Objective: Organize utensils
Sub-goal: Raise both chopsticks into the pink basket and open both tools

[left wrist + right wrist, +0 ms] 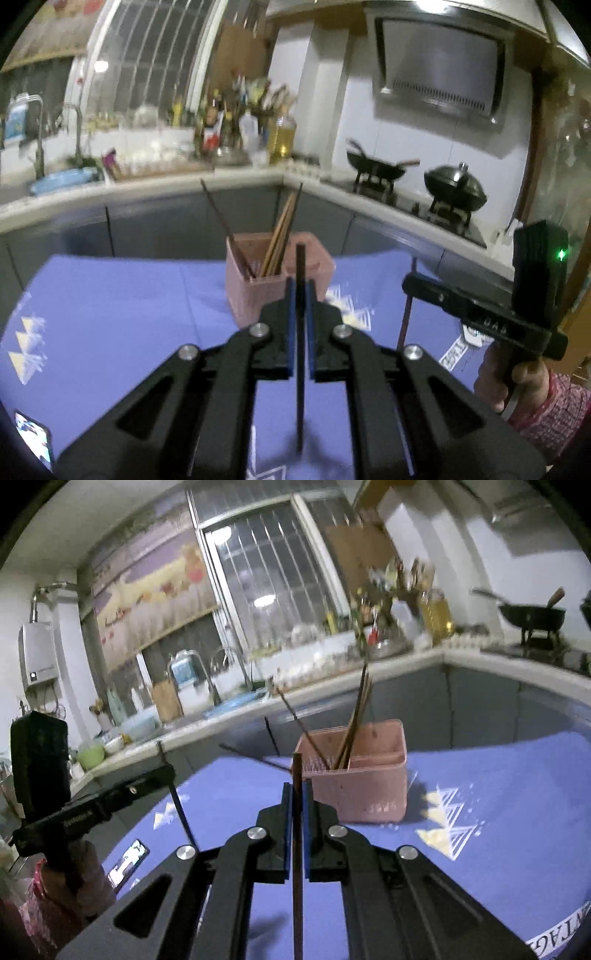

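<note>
Left gripper (300, 291) jaws clamped on a dark chopstick (300, 350), right gripper (296, 794) jaws on a reddish-brown chopstick (297, 867), both held upright for dropping into the pink plastic holder (369, 790).

- The bottles (236, 122) on the back counter (155, 184) are blurred; no labels can be read.
- The chopsticks' (280, 236) lower ends are hidden inside the holder (251, 295).
- The phone (33, 439), at the cloth's (110, 314) near left corner, is cut by the picture's edge.
- In the right wrist view, printed lettering (554, 941) at the cloth's near right edge is cut off.
- The left gripper's (164, 771) fingertips are too blurred there to tell apart.
- The dark stick's (300, 369) middle is hidden between the pads (291, 325).
</note>
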A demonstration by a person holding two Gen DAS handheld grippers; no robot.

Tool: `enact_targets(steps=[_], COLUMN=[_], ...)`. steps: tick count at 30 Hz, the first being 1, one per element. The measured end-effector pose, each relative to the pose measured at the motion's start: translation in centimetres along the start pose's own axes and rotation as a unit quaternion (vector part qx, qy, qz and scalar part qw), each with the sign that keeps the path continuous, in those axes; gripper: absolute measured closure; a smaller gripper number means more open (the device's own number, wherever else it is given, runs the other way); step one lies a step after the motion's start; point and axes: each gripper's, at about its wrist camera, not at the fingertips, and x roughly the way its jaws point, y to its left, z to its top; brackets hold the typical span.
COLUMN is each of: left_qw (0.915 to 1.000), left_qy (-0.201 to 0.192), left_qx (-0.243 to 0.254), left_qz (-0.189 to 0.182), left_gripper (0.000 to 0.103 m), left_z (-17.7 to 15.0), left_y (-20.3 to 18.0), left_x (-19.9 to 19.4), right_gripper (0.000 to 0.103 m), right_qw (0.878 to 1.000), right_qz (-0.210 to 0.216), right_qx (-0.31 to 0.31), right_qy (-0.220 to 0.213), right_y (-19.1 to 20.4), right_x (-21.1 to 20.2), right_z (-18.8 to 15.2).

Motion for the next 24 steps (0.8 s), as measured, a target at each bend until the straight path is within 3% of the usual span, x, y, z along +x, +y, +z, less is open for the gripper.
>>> enact_targets(steps=[3, 9, 15, 19, 24], left_qw=[0.9996, 0.9995, 0.9993, 0.9983, 0.9945], left_qy=[-0.016, -0.008, -0.023, -0.049, -0.085], left_qx=[0.020, 0.032, 0.029, 0.027, 0.033], left_qz=[0.012, 0.004, -0.001, 0.018, 0.053], left_gripper=[0.099, 0.099, 0.099, 0.099, 0.099], left_z=[0.8, 2.8, 8.8, 14.3, 18.2], left_y=[-0.5, -0.9, -1.2, -1.0, -0.3], left_x=[-0.6, 0.9, 2.8, 4.6, 6.7], right_gripper=[0.098, 0.098, 0.098, 0.098, 0.098], right_qw=[1.000, 1.000, 0.999, 0.997, 0.994], right_qz=[-0.016, -0.014, -0.007, -0.019, -0.029], right_qx=[-0.013, -0.018, -0.024, -0.024, -0.023], right_qy=[-0.013, -0.006, -0.041, -0.072, -0.103], right_y=[0.5, 0.9, 0.9, 0.4, -0.5], right_x=[0.2, 1.1, 2.5, 4.8, 7.7], right_z=[0.2, 1.6, 8.2, 13.5, 17.2])
